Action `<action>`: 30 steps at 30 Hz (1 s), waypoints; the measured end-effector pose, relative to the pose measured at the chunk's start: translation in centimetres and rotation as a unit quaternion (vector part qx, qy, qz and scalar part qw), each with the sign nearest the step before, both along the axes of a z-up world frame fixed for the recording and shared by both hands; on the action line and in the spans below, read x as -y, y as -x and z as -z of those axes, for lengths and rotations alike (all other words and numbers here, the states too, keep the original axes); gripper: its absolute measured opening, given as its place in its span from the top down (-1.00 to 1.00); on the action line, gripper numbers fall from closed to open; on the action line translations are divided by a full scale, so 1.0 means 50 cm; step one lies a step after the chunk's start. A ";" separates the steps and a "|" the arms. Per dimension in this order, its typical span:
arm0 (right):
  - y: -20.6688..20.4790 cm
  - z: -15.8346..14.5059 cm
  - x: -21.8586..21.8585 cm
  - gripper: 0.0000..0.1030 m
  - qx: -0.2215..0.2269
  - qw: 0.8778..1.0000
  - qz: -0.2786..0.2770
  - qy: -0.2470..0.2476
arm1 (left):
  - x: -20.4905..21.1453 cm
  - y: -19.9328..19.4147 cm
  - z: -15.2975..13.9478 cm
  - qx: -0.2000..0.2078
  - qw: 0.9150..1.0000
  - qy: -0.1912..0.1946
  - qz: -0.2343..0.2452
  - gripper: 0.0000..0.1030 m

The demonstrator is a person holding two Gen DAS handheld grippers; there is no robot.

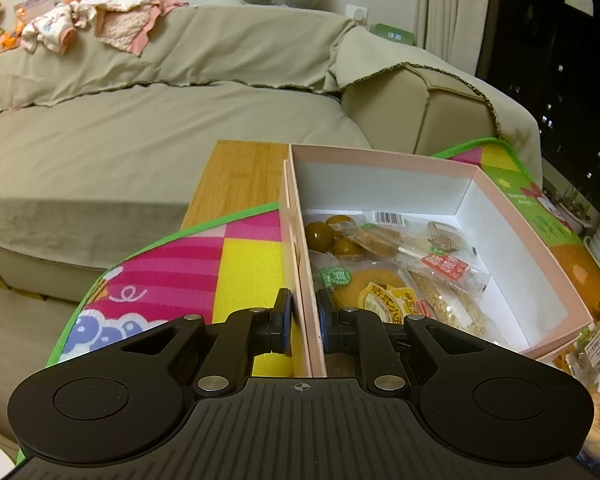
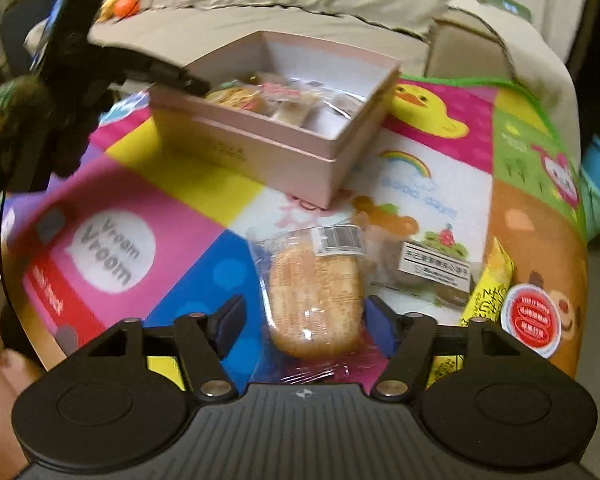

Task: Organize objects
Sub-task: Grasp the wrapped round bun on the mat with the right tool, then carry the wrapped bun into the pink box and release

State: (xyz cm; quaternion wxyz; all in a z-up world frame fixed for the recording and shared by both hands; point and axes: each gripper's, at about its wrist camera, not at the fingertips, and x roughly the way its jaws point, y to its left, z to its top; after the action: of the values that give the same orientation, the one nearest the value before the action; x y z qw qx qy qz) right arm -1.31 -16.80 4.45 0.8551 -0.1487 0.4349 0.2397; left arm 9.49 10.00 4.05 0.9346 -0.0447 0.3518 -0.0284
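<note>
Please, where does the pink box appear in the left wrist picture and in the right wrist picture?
Left wrist view: the pink box fills centre and right; the left tongs clamp its near wall.
Right wrist view: the box sits upper centre, beyond the right tongs.
Shared landmark: the colourful play mat under the box.

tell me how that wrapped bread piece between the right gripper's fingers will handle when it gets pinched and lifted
The wrapped bread looks soft and light, so it will probably squash if the right gripper closes hard. Its clear film is glossy and crinkled, so the pads may slide on it. The loose wrapper ends will likely flop, but the flat piece should not roll.
</note>
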 end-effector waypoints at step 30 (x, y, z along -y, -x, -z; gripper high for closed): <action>0.035 -0.131 -0.039 -0.03 0.043 0.997 -0.044 -0.038 | -0.010 0.002 -0.001 0.004 1.000 0.016 0.001 0.68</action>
State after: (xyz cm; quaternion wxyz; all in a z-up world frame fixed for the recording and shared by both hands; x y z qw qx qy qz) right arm -3.05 -14.88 10.99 0.8669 -0.1451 0.3808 0.2871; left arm 9.37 10.52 4.11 0.9352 -0.0595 0.3473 -0.0348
